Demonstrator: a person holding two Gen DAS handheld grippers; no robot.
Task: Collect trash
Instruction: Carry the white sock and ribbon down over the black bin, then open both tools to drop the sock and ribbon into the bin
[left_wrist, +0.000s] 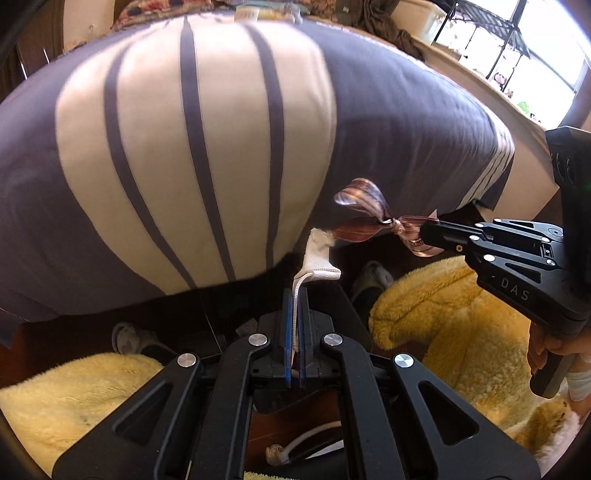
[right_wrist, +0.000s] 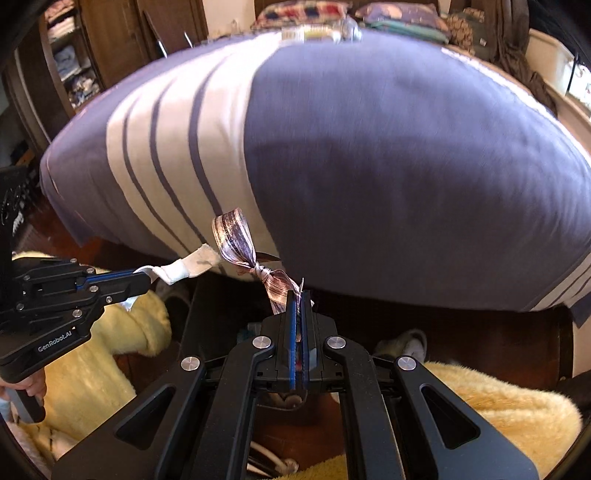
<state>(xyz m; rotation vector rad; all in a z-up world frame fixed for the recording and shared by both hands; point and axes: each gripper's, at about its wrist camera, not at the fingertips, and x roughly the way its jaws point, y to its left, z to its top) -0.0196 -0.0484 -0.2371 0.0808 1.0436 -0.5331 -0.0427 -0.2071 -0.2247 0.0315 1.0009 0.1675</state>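
While both grippers hang just off the near edge of the bed (left_wrist: 406, 122), each already carries its piece of trash. The left gripper (left_wrist: 295, 295) has its jaws pressed together on a white fabric scrap (left_wrist: 320, 254), whose long axis runs straight out past the fingertips toward the bed. The right gripper (right_wrist: 300, 295) is pinching one tail of a knotted brown ribbon (right_wrist: 240, 243), whose loop points up and to the left toward the scrap (the two pieces nearly meet). No bin is visible, so the coming move likely means carrying both downward, past the yellow fleece (left_wrist: 443, 314).
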